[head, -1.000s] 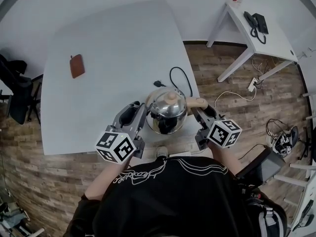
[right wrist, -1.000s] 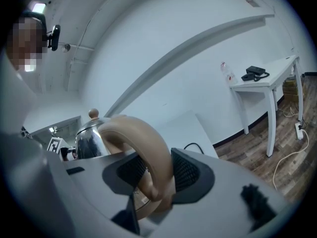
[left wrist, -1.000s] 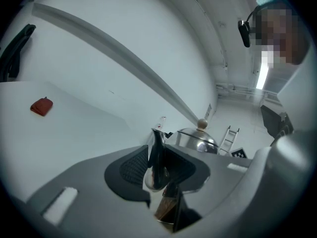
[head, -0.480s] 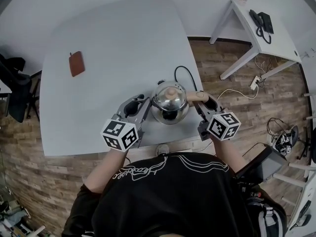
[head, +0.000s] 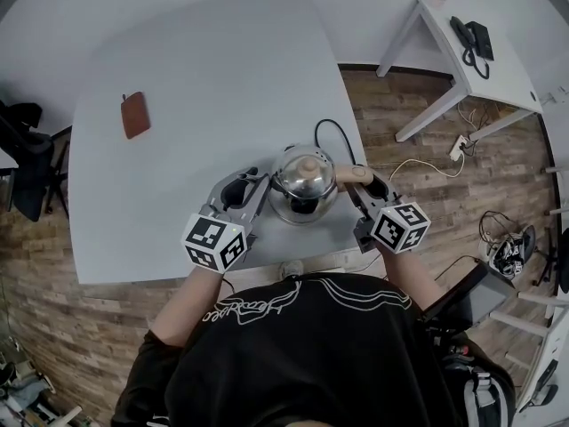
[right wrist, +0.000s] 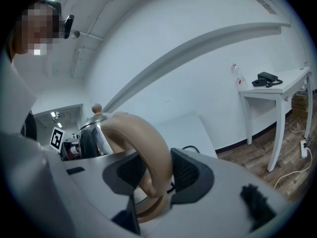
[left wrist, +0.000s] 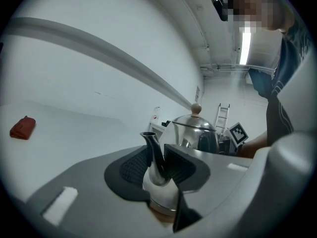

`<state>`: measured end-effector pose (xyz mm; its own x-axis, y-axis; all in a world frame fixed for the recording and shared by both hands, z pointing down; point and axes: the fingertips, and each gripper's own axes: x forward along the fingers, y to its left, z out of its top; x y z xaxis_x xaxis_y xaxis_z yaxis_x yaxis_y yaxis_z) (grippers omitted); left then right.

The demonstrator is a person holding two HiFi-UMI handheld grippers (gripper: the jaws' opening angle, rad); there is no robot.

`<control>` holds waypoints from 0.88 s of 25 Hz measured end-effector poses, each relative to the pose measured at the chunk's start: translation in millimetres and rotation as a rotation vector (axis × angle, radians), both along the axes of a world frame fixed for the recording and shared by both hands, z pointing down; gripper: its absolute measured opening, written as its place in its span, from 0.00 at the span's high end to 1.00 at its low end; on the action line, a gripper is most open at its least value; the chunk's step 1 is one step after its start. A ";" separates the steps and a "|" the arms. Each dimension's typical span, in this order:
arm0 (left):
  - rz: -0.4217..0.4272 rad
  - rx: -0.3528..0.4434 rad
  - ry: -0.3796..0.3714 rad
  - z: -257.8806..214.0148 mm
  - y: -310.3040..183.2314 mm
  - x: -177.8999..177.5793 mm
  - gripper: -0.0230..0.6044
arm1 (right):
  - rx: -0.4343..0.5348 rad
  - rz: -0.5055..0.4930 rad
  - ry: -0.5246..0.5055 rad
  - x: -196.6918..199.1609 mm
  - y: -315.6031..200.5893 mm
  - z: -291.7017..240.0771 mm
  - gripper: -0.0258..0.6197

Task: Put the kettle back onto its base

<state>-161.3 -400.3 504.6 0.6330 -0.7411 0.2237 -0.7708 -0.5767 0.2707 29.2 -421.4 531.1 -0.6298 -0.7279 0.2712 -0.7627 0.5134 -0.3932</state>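
Note:
A shiny steel kettle [head: 302,183] with a tan lid knob stands low over the white table [head: 196,87], near its front right corner. In the head view my left gripper [head: 258,186] is at the kettle's left side and my right gripper [head: 358,188] at its right. The left gripper [left wrist: 157,160] is shut on the kettle's spout [left wrist: 152,155]. The right gripper [right wrist: 151,175] is shut on the tan curved handle [right wrist: 143,148]. A tan ring [left wrist: 159,211] shows beneath the kettle body. The base itself is hidden under the kettle.
A black cord [head: 331,134] loops on the table just behind the kettle. A brown wallet [head: 135,115] lies far left. A white side table [head: 498,65] with a phone stands at the right. The table's front edge runs right below the grippers.
Both grippers have carried the kettle down and a little away from me. It now covers the plug end of the cord that showed behind it.

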 end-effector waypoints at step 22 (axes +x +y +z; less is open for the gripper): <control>-0.009 -0.013 -0.003 12.5 2.6 2.8 0.79 | 0.042 -0.010 0.054 2.8 4.3 10.2 0.72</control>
<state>-158.4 -397.8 517.2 0.6258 -0.7436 0.2353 -0.7766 -0.5664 0.2759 32.0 -417.1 541.3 -0.6221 -0.7333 0.2742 -0.7772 0.5362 -0.3293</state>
